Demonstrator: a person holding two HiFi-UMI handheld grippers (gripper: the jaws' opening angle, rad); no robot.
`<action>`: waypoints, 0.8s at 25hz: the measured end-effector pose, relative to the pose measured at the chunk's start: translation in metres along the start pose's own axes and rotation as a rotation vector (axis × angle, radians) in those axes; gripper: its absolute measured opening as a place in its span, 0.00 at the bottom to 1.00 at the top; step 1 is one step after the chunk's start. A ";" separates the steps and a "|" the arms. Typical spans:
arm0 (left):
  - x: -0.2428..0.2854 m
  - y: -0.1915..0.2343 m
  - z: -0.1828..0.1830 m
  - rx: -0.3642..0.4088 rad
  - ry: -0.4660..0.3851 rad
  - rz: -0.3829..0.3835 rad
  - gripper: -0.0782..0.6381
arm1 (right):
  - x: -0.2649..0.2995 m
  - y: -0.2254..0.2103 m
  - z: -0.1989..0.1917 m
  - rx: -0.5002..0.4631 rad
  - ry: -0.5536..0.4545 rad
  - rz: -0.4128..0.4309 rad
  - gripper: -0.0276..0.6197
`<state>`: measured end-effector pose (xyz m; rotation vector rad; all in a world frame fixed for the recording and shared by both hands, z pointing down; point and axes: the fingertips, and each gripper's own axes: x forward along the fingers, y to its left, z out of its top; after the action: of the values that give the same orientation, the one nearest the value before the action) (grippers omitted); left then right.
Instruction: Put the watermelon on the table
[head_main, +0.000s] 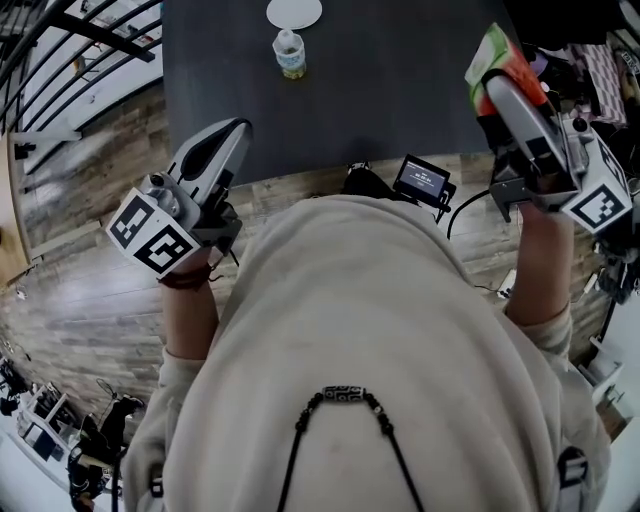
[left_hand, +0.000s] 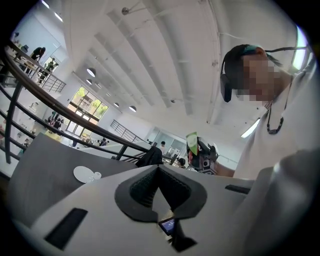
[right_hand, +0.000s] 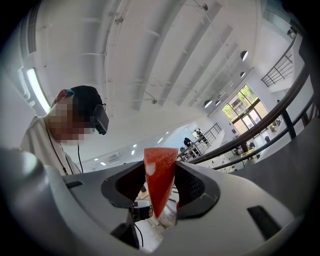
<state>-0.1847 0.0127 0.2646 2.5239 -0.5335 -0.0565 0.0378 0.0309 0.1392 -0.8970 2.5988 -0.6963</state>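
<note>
A watermelon slice with red flesh and a green rind is pinched between the jaws of my right gripper, held up over the right front corner of the dark grey table. In the right gripper view the red wedge fills the gap of the right gripper, both pads pressing its sides. My left gripper hovers at the table's left front edge, shut and holding nothing. In the left gripper view its pads meet at the tip of the left gripper, and the slice's green rind shows across the table.
A small water bottle and a white plate stand at the table's far middle. A small screen device sits at the near edge. Black railings run on the left, and clutter lies at the far right.
</note>
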 end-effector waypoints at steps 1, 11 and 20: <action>0.005 0.001 0.000 -0.002 -0.001 0.000 0.11 | 0.000 -0.005 0.002 0.002 0.003 0.002 0.35; 0.093 0.005 0.002 -0.017 -0.001 0.012 0.11 | -0.031 -0.084 0.033 0.047 0.020 0.019 0.34; 0.164 0.039 0.026 -0.045 0.003 0.039 0.11 | -0.026 -0.188 0.054 0.129 0.035 0.026 0.35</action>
<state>-0.0520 -0.0936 0.2746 2.4683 -0.5742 -0.0492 0.1735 -0.1005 0.1977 -0.8171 2.5571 -0.8681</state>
